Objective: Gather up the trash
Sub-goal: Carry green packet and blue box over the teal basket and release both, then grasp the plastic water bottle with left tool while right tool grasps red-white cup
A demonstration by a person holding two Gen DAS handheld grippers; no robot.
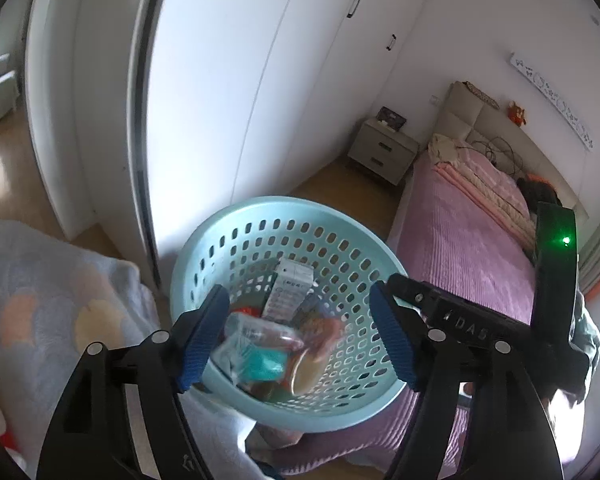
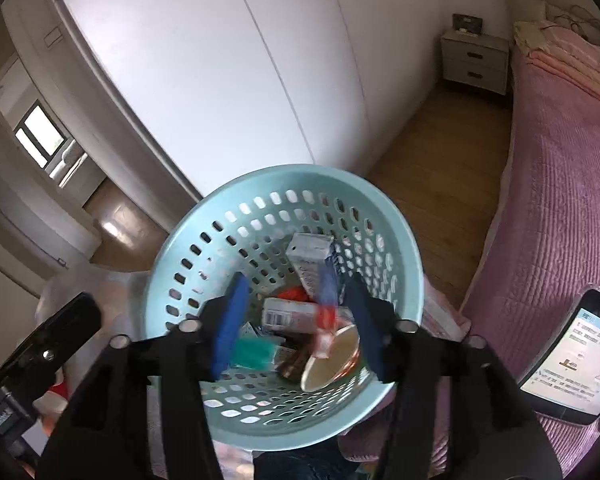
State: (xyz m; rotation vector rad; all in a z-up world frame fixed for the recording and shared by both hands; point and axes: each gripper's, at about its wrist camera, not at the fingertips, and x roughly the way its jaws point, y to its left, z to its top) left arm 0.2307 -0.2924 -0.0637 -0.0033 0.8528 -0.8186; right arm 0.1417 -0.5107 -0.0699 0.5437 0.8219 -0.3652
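Observation:
A light blue perforated basket (image 1: 284, 205) (image 2: 300, 172) sits below both grippers. It holds a white carton (image 1: 288, 292) (image 2: 310, 254), a teal packet (image 1: 266, 364) (image 2: 254, 354), a round tin (image 1: 306, 372) (image 2: 332, 356) and other scraps. My left gripper (image 1: 298, 340) hangs open over it, and a blurred clear plastic bottle (image 1: 260, 332) lies loose between its blue pads, above the pile. My right gripper (image 2: 298, 332) is open too. A blurred blue, white and red wrapper (image 2: 326, 308) hangs free between its fingers, near the right one.
White wardrobe doors (image 1: 228, 100) stand just behind the basket. A bed with a pink cover (image 1: 472, 248) (image 2: 560, 200) runs along the right, with a nightstand (image 1: 382, 148) beyond it. A pastel blanket (image 1: 52, 300) lies left. A lit phone (image 2: 572, 356) rests on the bed.

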